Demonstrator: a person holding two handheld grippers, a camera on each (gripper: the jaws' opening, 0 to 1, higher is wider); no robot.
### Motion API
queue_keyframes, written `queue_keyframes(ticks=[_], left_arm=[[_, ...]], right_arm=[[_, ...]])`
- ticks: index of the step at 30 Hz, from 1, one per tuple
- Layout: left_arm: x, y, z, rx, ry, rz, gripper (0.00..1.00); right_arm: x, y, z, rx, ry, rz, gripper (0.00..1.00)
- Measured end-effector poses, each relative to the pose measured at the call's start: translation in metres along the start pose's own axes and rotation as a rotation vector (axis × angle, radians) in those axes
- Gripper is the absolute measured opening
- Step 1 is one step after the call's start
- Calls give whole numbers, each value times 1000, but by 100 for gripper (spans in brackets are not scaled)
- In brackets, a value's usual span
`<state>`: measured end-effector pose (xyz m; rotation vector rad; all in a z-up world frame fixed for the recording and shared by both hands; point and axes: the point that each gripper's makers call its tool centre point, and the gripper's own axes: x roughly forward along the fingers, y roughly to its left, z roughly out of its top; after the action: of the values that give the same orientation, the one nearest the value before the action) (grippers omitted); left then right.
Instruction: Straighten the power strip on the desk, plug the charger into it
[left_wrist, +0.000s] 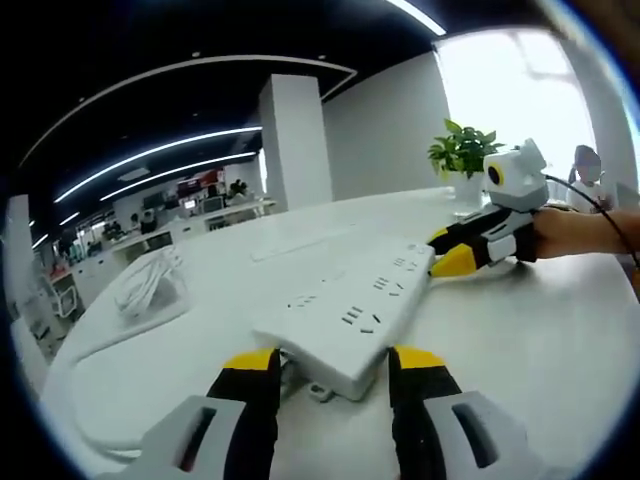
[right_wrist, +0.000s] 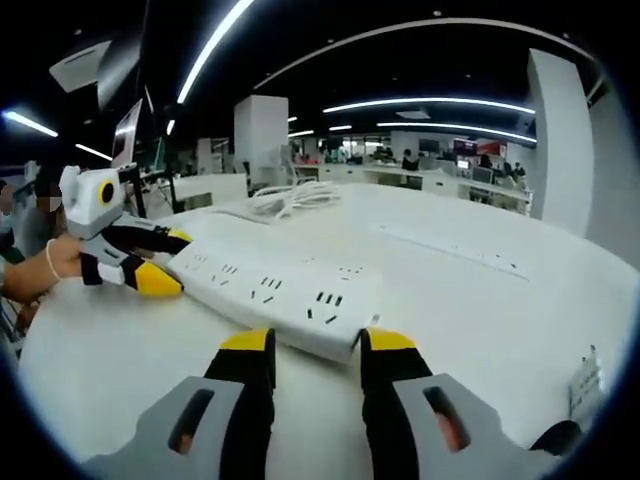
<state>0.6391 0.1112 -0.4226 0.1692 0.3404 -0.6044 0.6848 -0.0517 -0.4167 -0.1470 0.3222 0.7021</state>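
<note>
The strip lies on the desk, running from lower centre to right of centre in the left gripper view. The left gripper brackets one end with jaws apart, though whether they touch it I cannot tell. The right gripper brackets the other end likewise, spread and not clamped. The charger with its coiled cable rests at upper centre of the right gripper view, well apart. Uneven pushes could swing the strip askew or slide it toward the plant.

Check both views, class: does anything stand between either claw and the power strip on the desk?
Nothing visible does. The left claw sits at one end of the power strip, the right claw at the other end, each with jaws open astride it.
</note>
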Motion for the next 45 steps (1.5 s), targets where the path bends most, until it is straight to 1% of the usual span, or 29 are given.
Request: queue_keyframes(ticks=[16,34,40,45], left_arm=[[4,-4,2,10,-5,-39,43],[10,-8,4,14,-15,-80,43],[13,-9,7,0,-15,-112,43],[14,-11,7,5,-10,-124,43]], right_arm=[[-12,-2,-5,15,-7,-33,29],[-23,-5,-10,25,1,-78,26],[-27,-6,-11,30,3,-94,26],[-30,-8,-12,36,3,-103,25]])
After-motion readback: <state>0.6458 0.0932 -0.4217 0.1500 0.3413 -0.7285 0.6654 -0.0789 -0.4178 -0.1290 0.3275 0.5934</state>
